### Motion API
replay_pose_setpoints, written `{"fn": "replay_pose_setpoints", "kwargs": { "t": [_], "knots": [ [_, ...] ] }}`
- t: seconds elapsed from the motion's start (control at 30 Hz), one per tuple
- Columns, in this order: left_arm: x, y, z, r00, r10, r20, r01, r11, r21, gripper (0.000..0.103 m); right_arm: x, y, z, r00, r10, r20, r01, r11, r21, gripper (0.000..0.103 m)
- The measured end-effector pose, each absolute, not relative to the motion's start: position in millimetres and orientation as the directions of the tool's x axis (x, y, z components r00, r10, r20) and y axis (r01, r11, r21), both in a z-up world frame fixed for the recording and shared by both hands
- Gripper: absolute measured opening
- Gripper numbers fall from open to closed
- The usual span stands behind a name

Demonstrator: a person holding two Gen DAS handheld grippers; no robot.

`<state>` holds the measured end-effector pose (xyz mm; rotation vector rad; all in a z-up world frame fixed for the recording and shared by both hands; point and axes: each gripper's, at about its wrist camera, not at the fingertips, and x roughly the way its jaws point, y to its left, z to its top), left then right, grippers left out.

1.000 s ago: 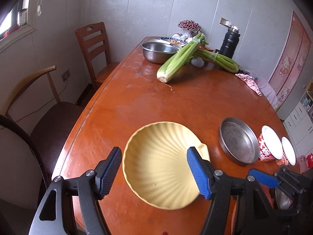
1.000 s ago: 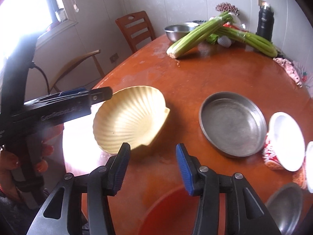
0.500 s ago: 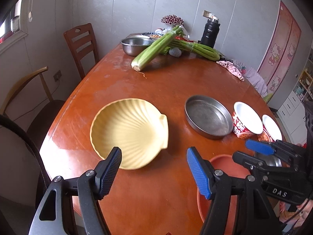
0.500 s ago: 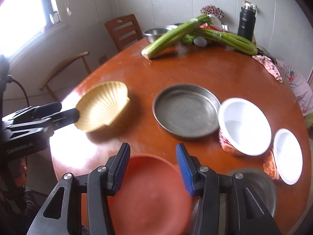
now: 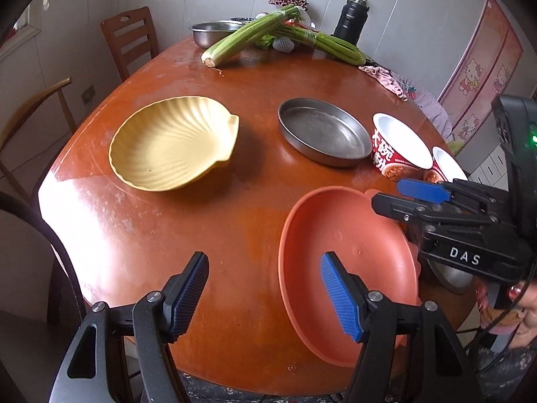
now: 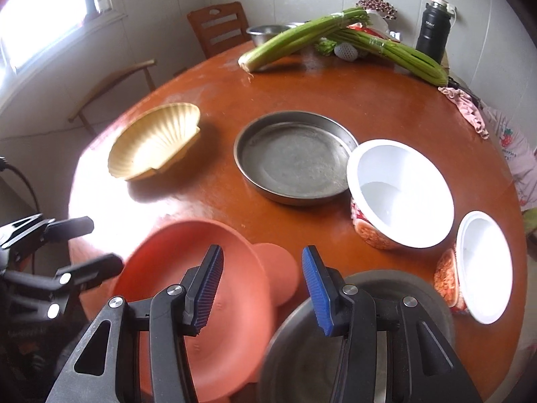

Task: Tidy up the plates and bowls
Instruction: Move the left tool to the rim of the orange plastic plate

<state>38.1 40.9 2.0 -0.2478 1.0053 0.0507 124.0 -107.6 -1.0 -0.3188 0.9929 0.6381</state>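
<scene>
You are hovering both grippers, left [image 5: 265, 297] and right [image 6: 261, 290], wide open and empty over the light, stiff, slippery terracotta-orange plastic plate [image 5: 345, 268] at the table's near edge; pinch its rim.

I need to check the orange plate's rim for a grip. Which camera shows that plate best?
The left wrist view: the orange plate lies almost whole and sharp, only its near edge behind the left gripper. In the right wrist view it is blurred and partly hidden by the right gripper.
</scene>
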Motion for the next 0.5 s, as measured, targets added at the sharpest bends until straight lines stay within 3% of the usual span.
{"fn": "replay_pose_setpoints", "kwargs": {
  "t": [0.27, 0.5],
  "knots": [
    [36, 20, -18, 0.47, -0.105, -0.876, -0.148, 0.969, -0.196, 0.069, 130, -107, -10, 0.343, 0.34, -0.875, -0.681, 0.732, 0.018, 0.051],
    [39, 13, -28, 0.456, -0.053, -0.888, -0.164, 0.976, -0.142, 0.069, 130, -95, -17, 0.327, 0.307, -0.894, -0.71, 0.704, -0.018, 0.051]
  ]
}}
